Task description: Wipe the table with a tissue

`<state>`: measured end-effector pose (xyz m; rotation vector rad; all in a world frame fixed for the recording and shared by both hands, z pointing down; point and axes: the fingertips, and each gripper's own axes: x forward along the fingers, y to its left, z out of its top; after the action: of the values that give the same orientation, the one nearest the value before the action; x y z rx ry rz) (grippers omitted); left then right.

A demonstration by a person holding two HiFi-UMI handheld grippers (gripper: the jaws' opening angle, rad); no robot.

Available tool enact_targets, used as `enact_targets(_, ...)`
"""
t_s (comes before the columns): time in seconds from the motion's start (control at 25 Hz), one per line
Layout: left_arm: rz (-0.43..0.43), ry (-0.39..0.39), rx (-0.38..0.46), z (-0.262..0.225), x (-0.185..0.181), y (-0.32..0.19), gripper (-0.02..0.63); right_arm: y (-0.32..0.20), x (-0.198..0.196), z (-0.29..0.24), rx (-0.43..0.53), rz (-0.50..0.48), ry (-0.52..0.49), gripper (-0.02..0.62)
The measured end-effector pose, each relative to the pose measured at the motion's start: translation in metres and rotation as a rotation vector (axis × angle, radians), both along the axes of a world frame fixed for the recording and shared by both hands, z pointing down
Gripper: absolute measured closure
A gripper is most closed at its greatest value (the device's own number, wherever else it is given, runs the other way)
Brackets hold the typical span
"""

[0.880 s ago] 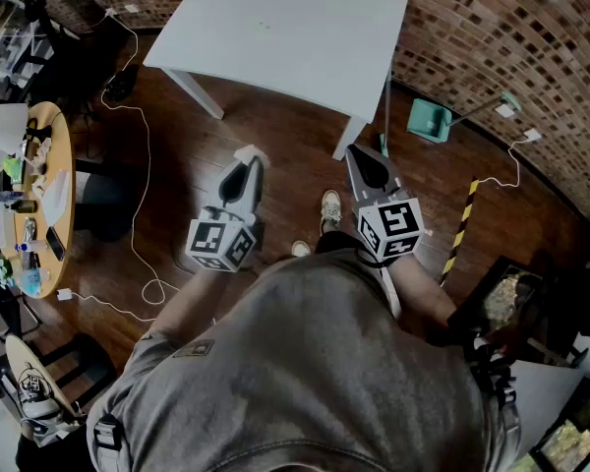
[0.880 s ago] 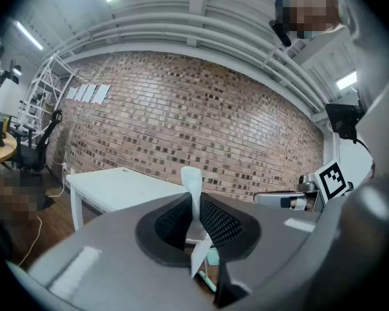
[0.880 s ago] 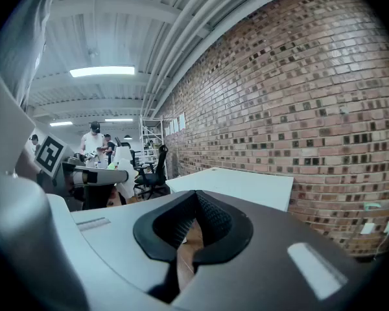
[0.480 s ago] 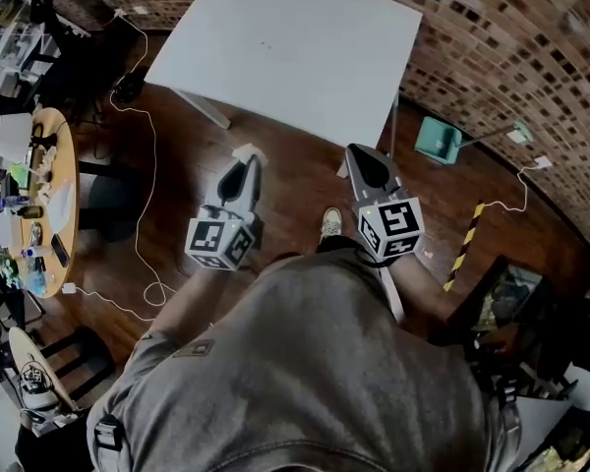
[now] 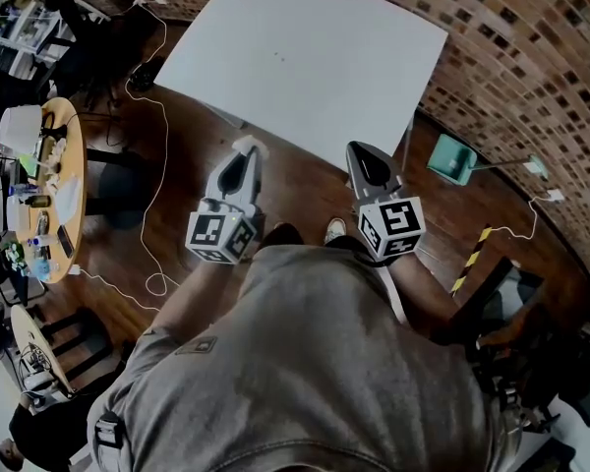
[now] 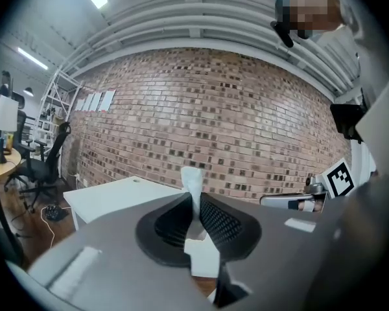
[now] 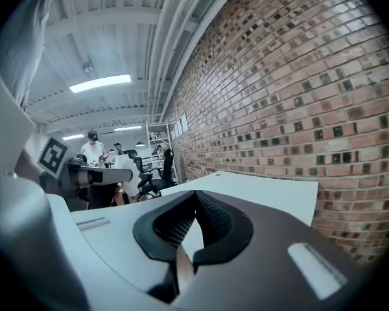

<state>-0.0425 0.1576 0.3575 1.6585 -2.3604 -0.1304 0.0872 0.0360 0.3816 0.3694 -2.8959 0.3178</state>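
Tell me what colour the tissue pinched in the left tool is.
White. The crumpled paper tissue shows best in the left gripper view.

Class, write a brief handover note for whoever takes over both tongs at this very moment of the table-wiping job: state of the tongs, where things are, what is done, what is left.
Left tongs: shut on the tissue, which sticks up past the tips.
Right tongs: shut, with nothing between them.
White table: ahead of both tongs, top bare. Both tongs are held over the wooden floor, short of the table's near edge.
Done: tissue is in the grip.
Left: reach the table, set the tissue on the top and wipe it.
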Motion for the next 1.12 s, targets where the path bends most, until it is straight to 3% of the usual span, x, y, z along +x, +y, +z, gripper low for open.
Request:
enact_targets(0.28,0.011,0.013,0.001,0.007,-0.045,-0.02,0.566,-0.017,-0.04,0.002,0.001,0.017,0.007,0.581)
enact_targets(0.8,0.154,0.049,0.007,0.02,-0.172,-0.083,0.566,-0.062,-0.14,0.009,0.029,0.181,0.062,0.581)
enact_targets(1.12,0.255,0.091,-0.013,0.035,-0.228,-0.108,0.566,-0.078,-0.187,0.011,0.022,0.297,0.093,0.581)
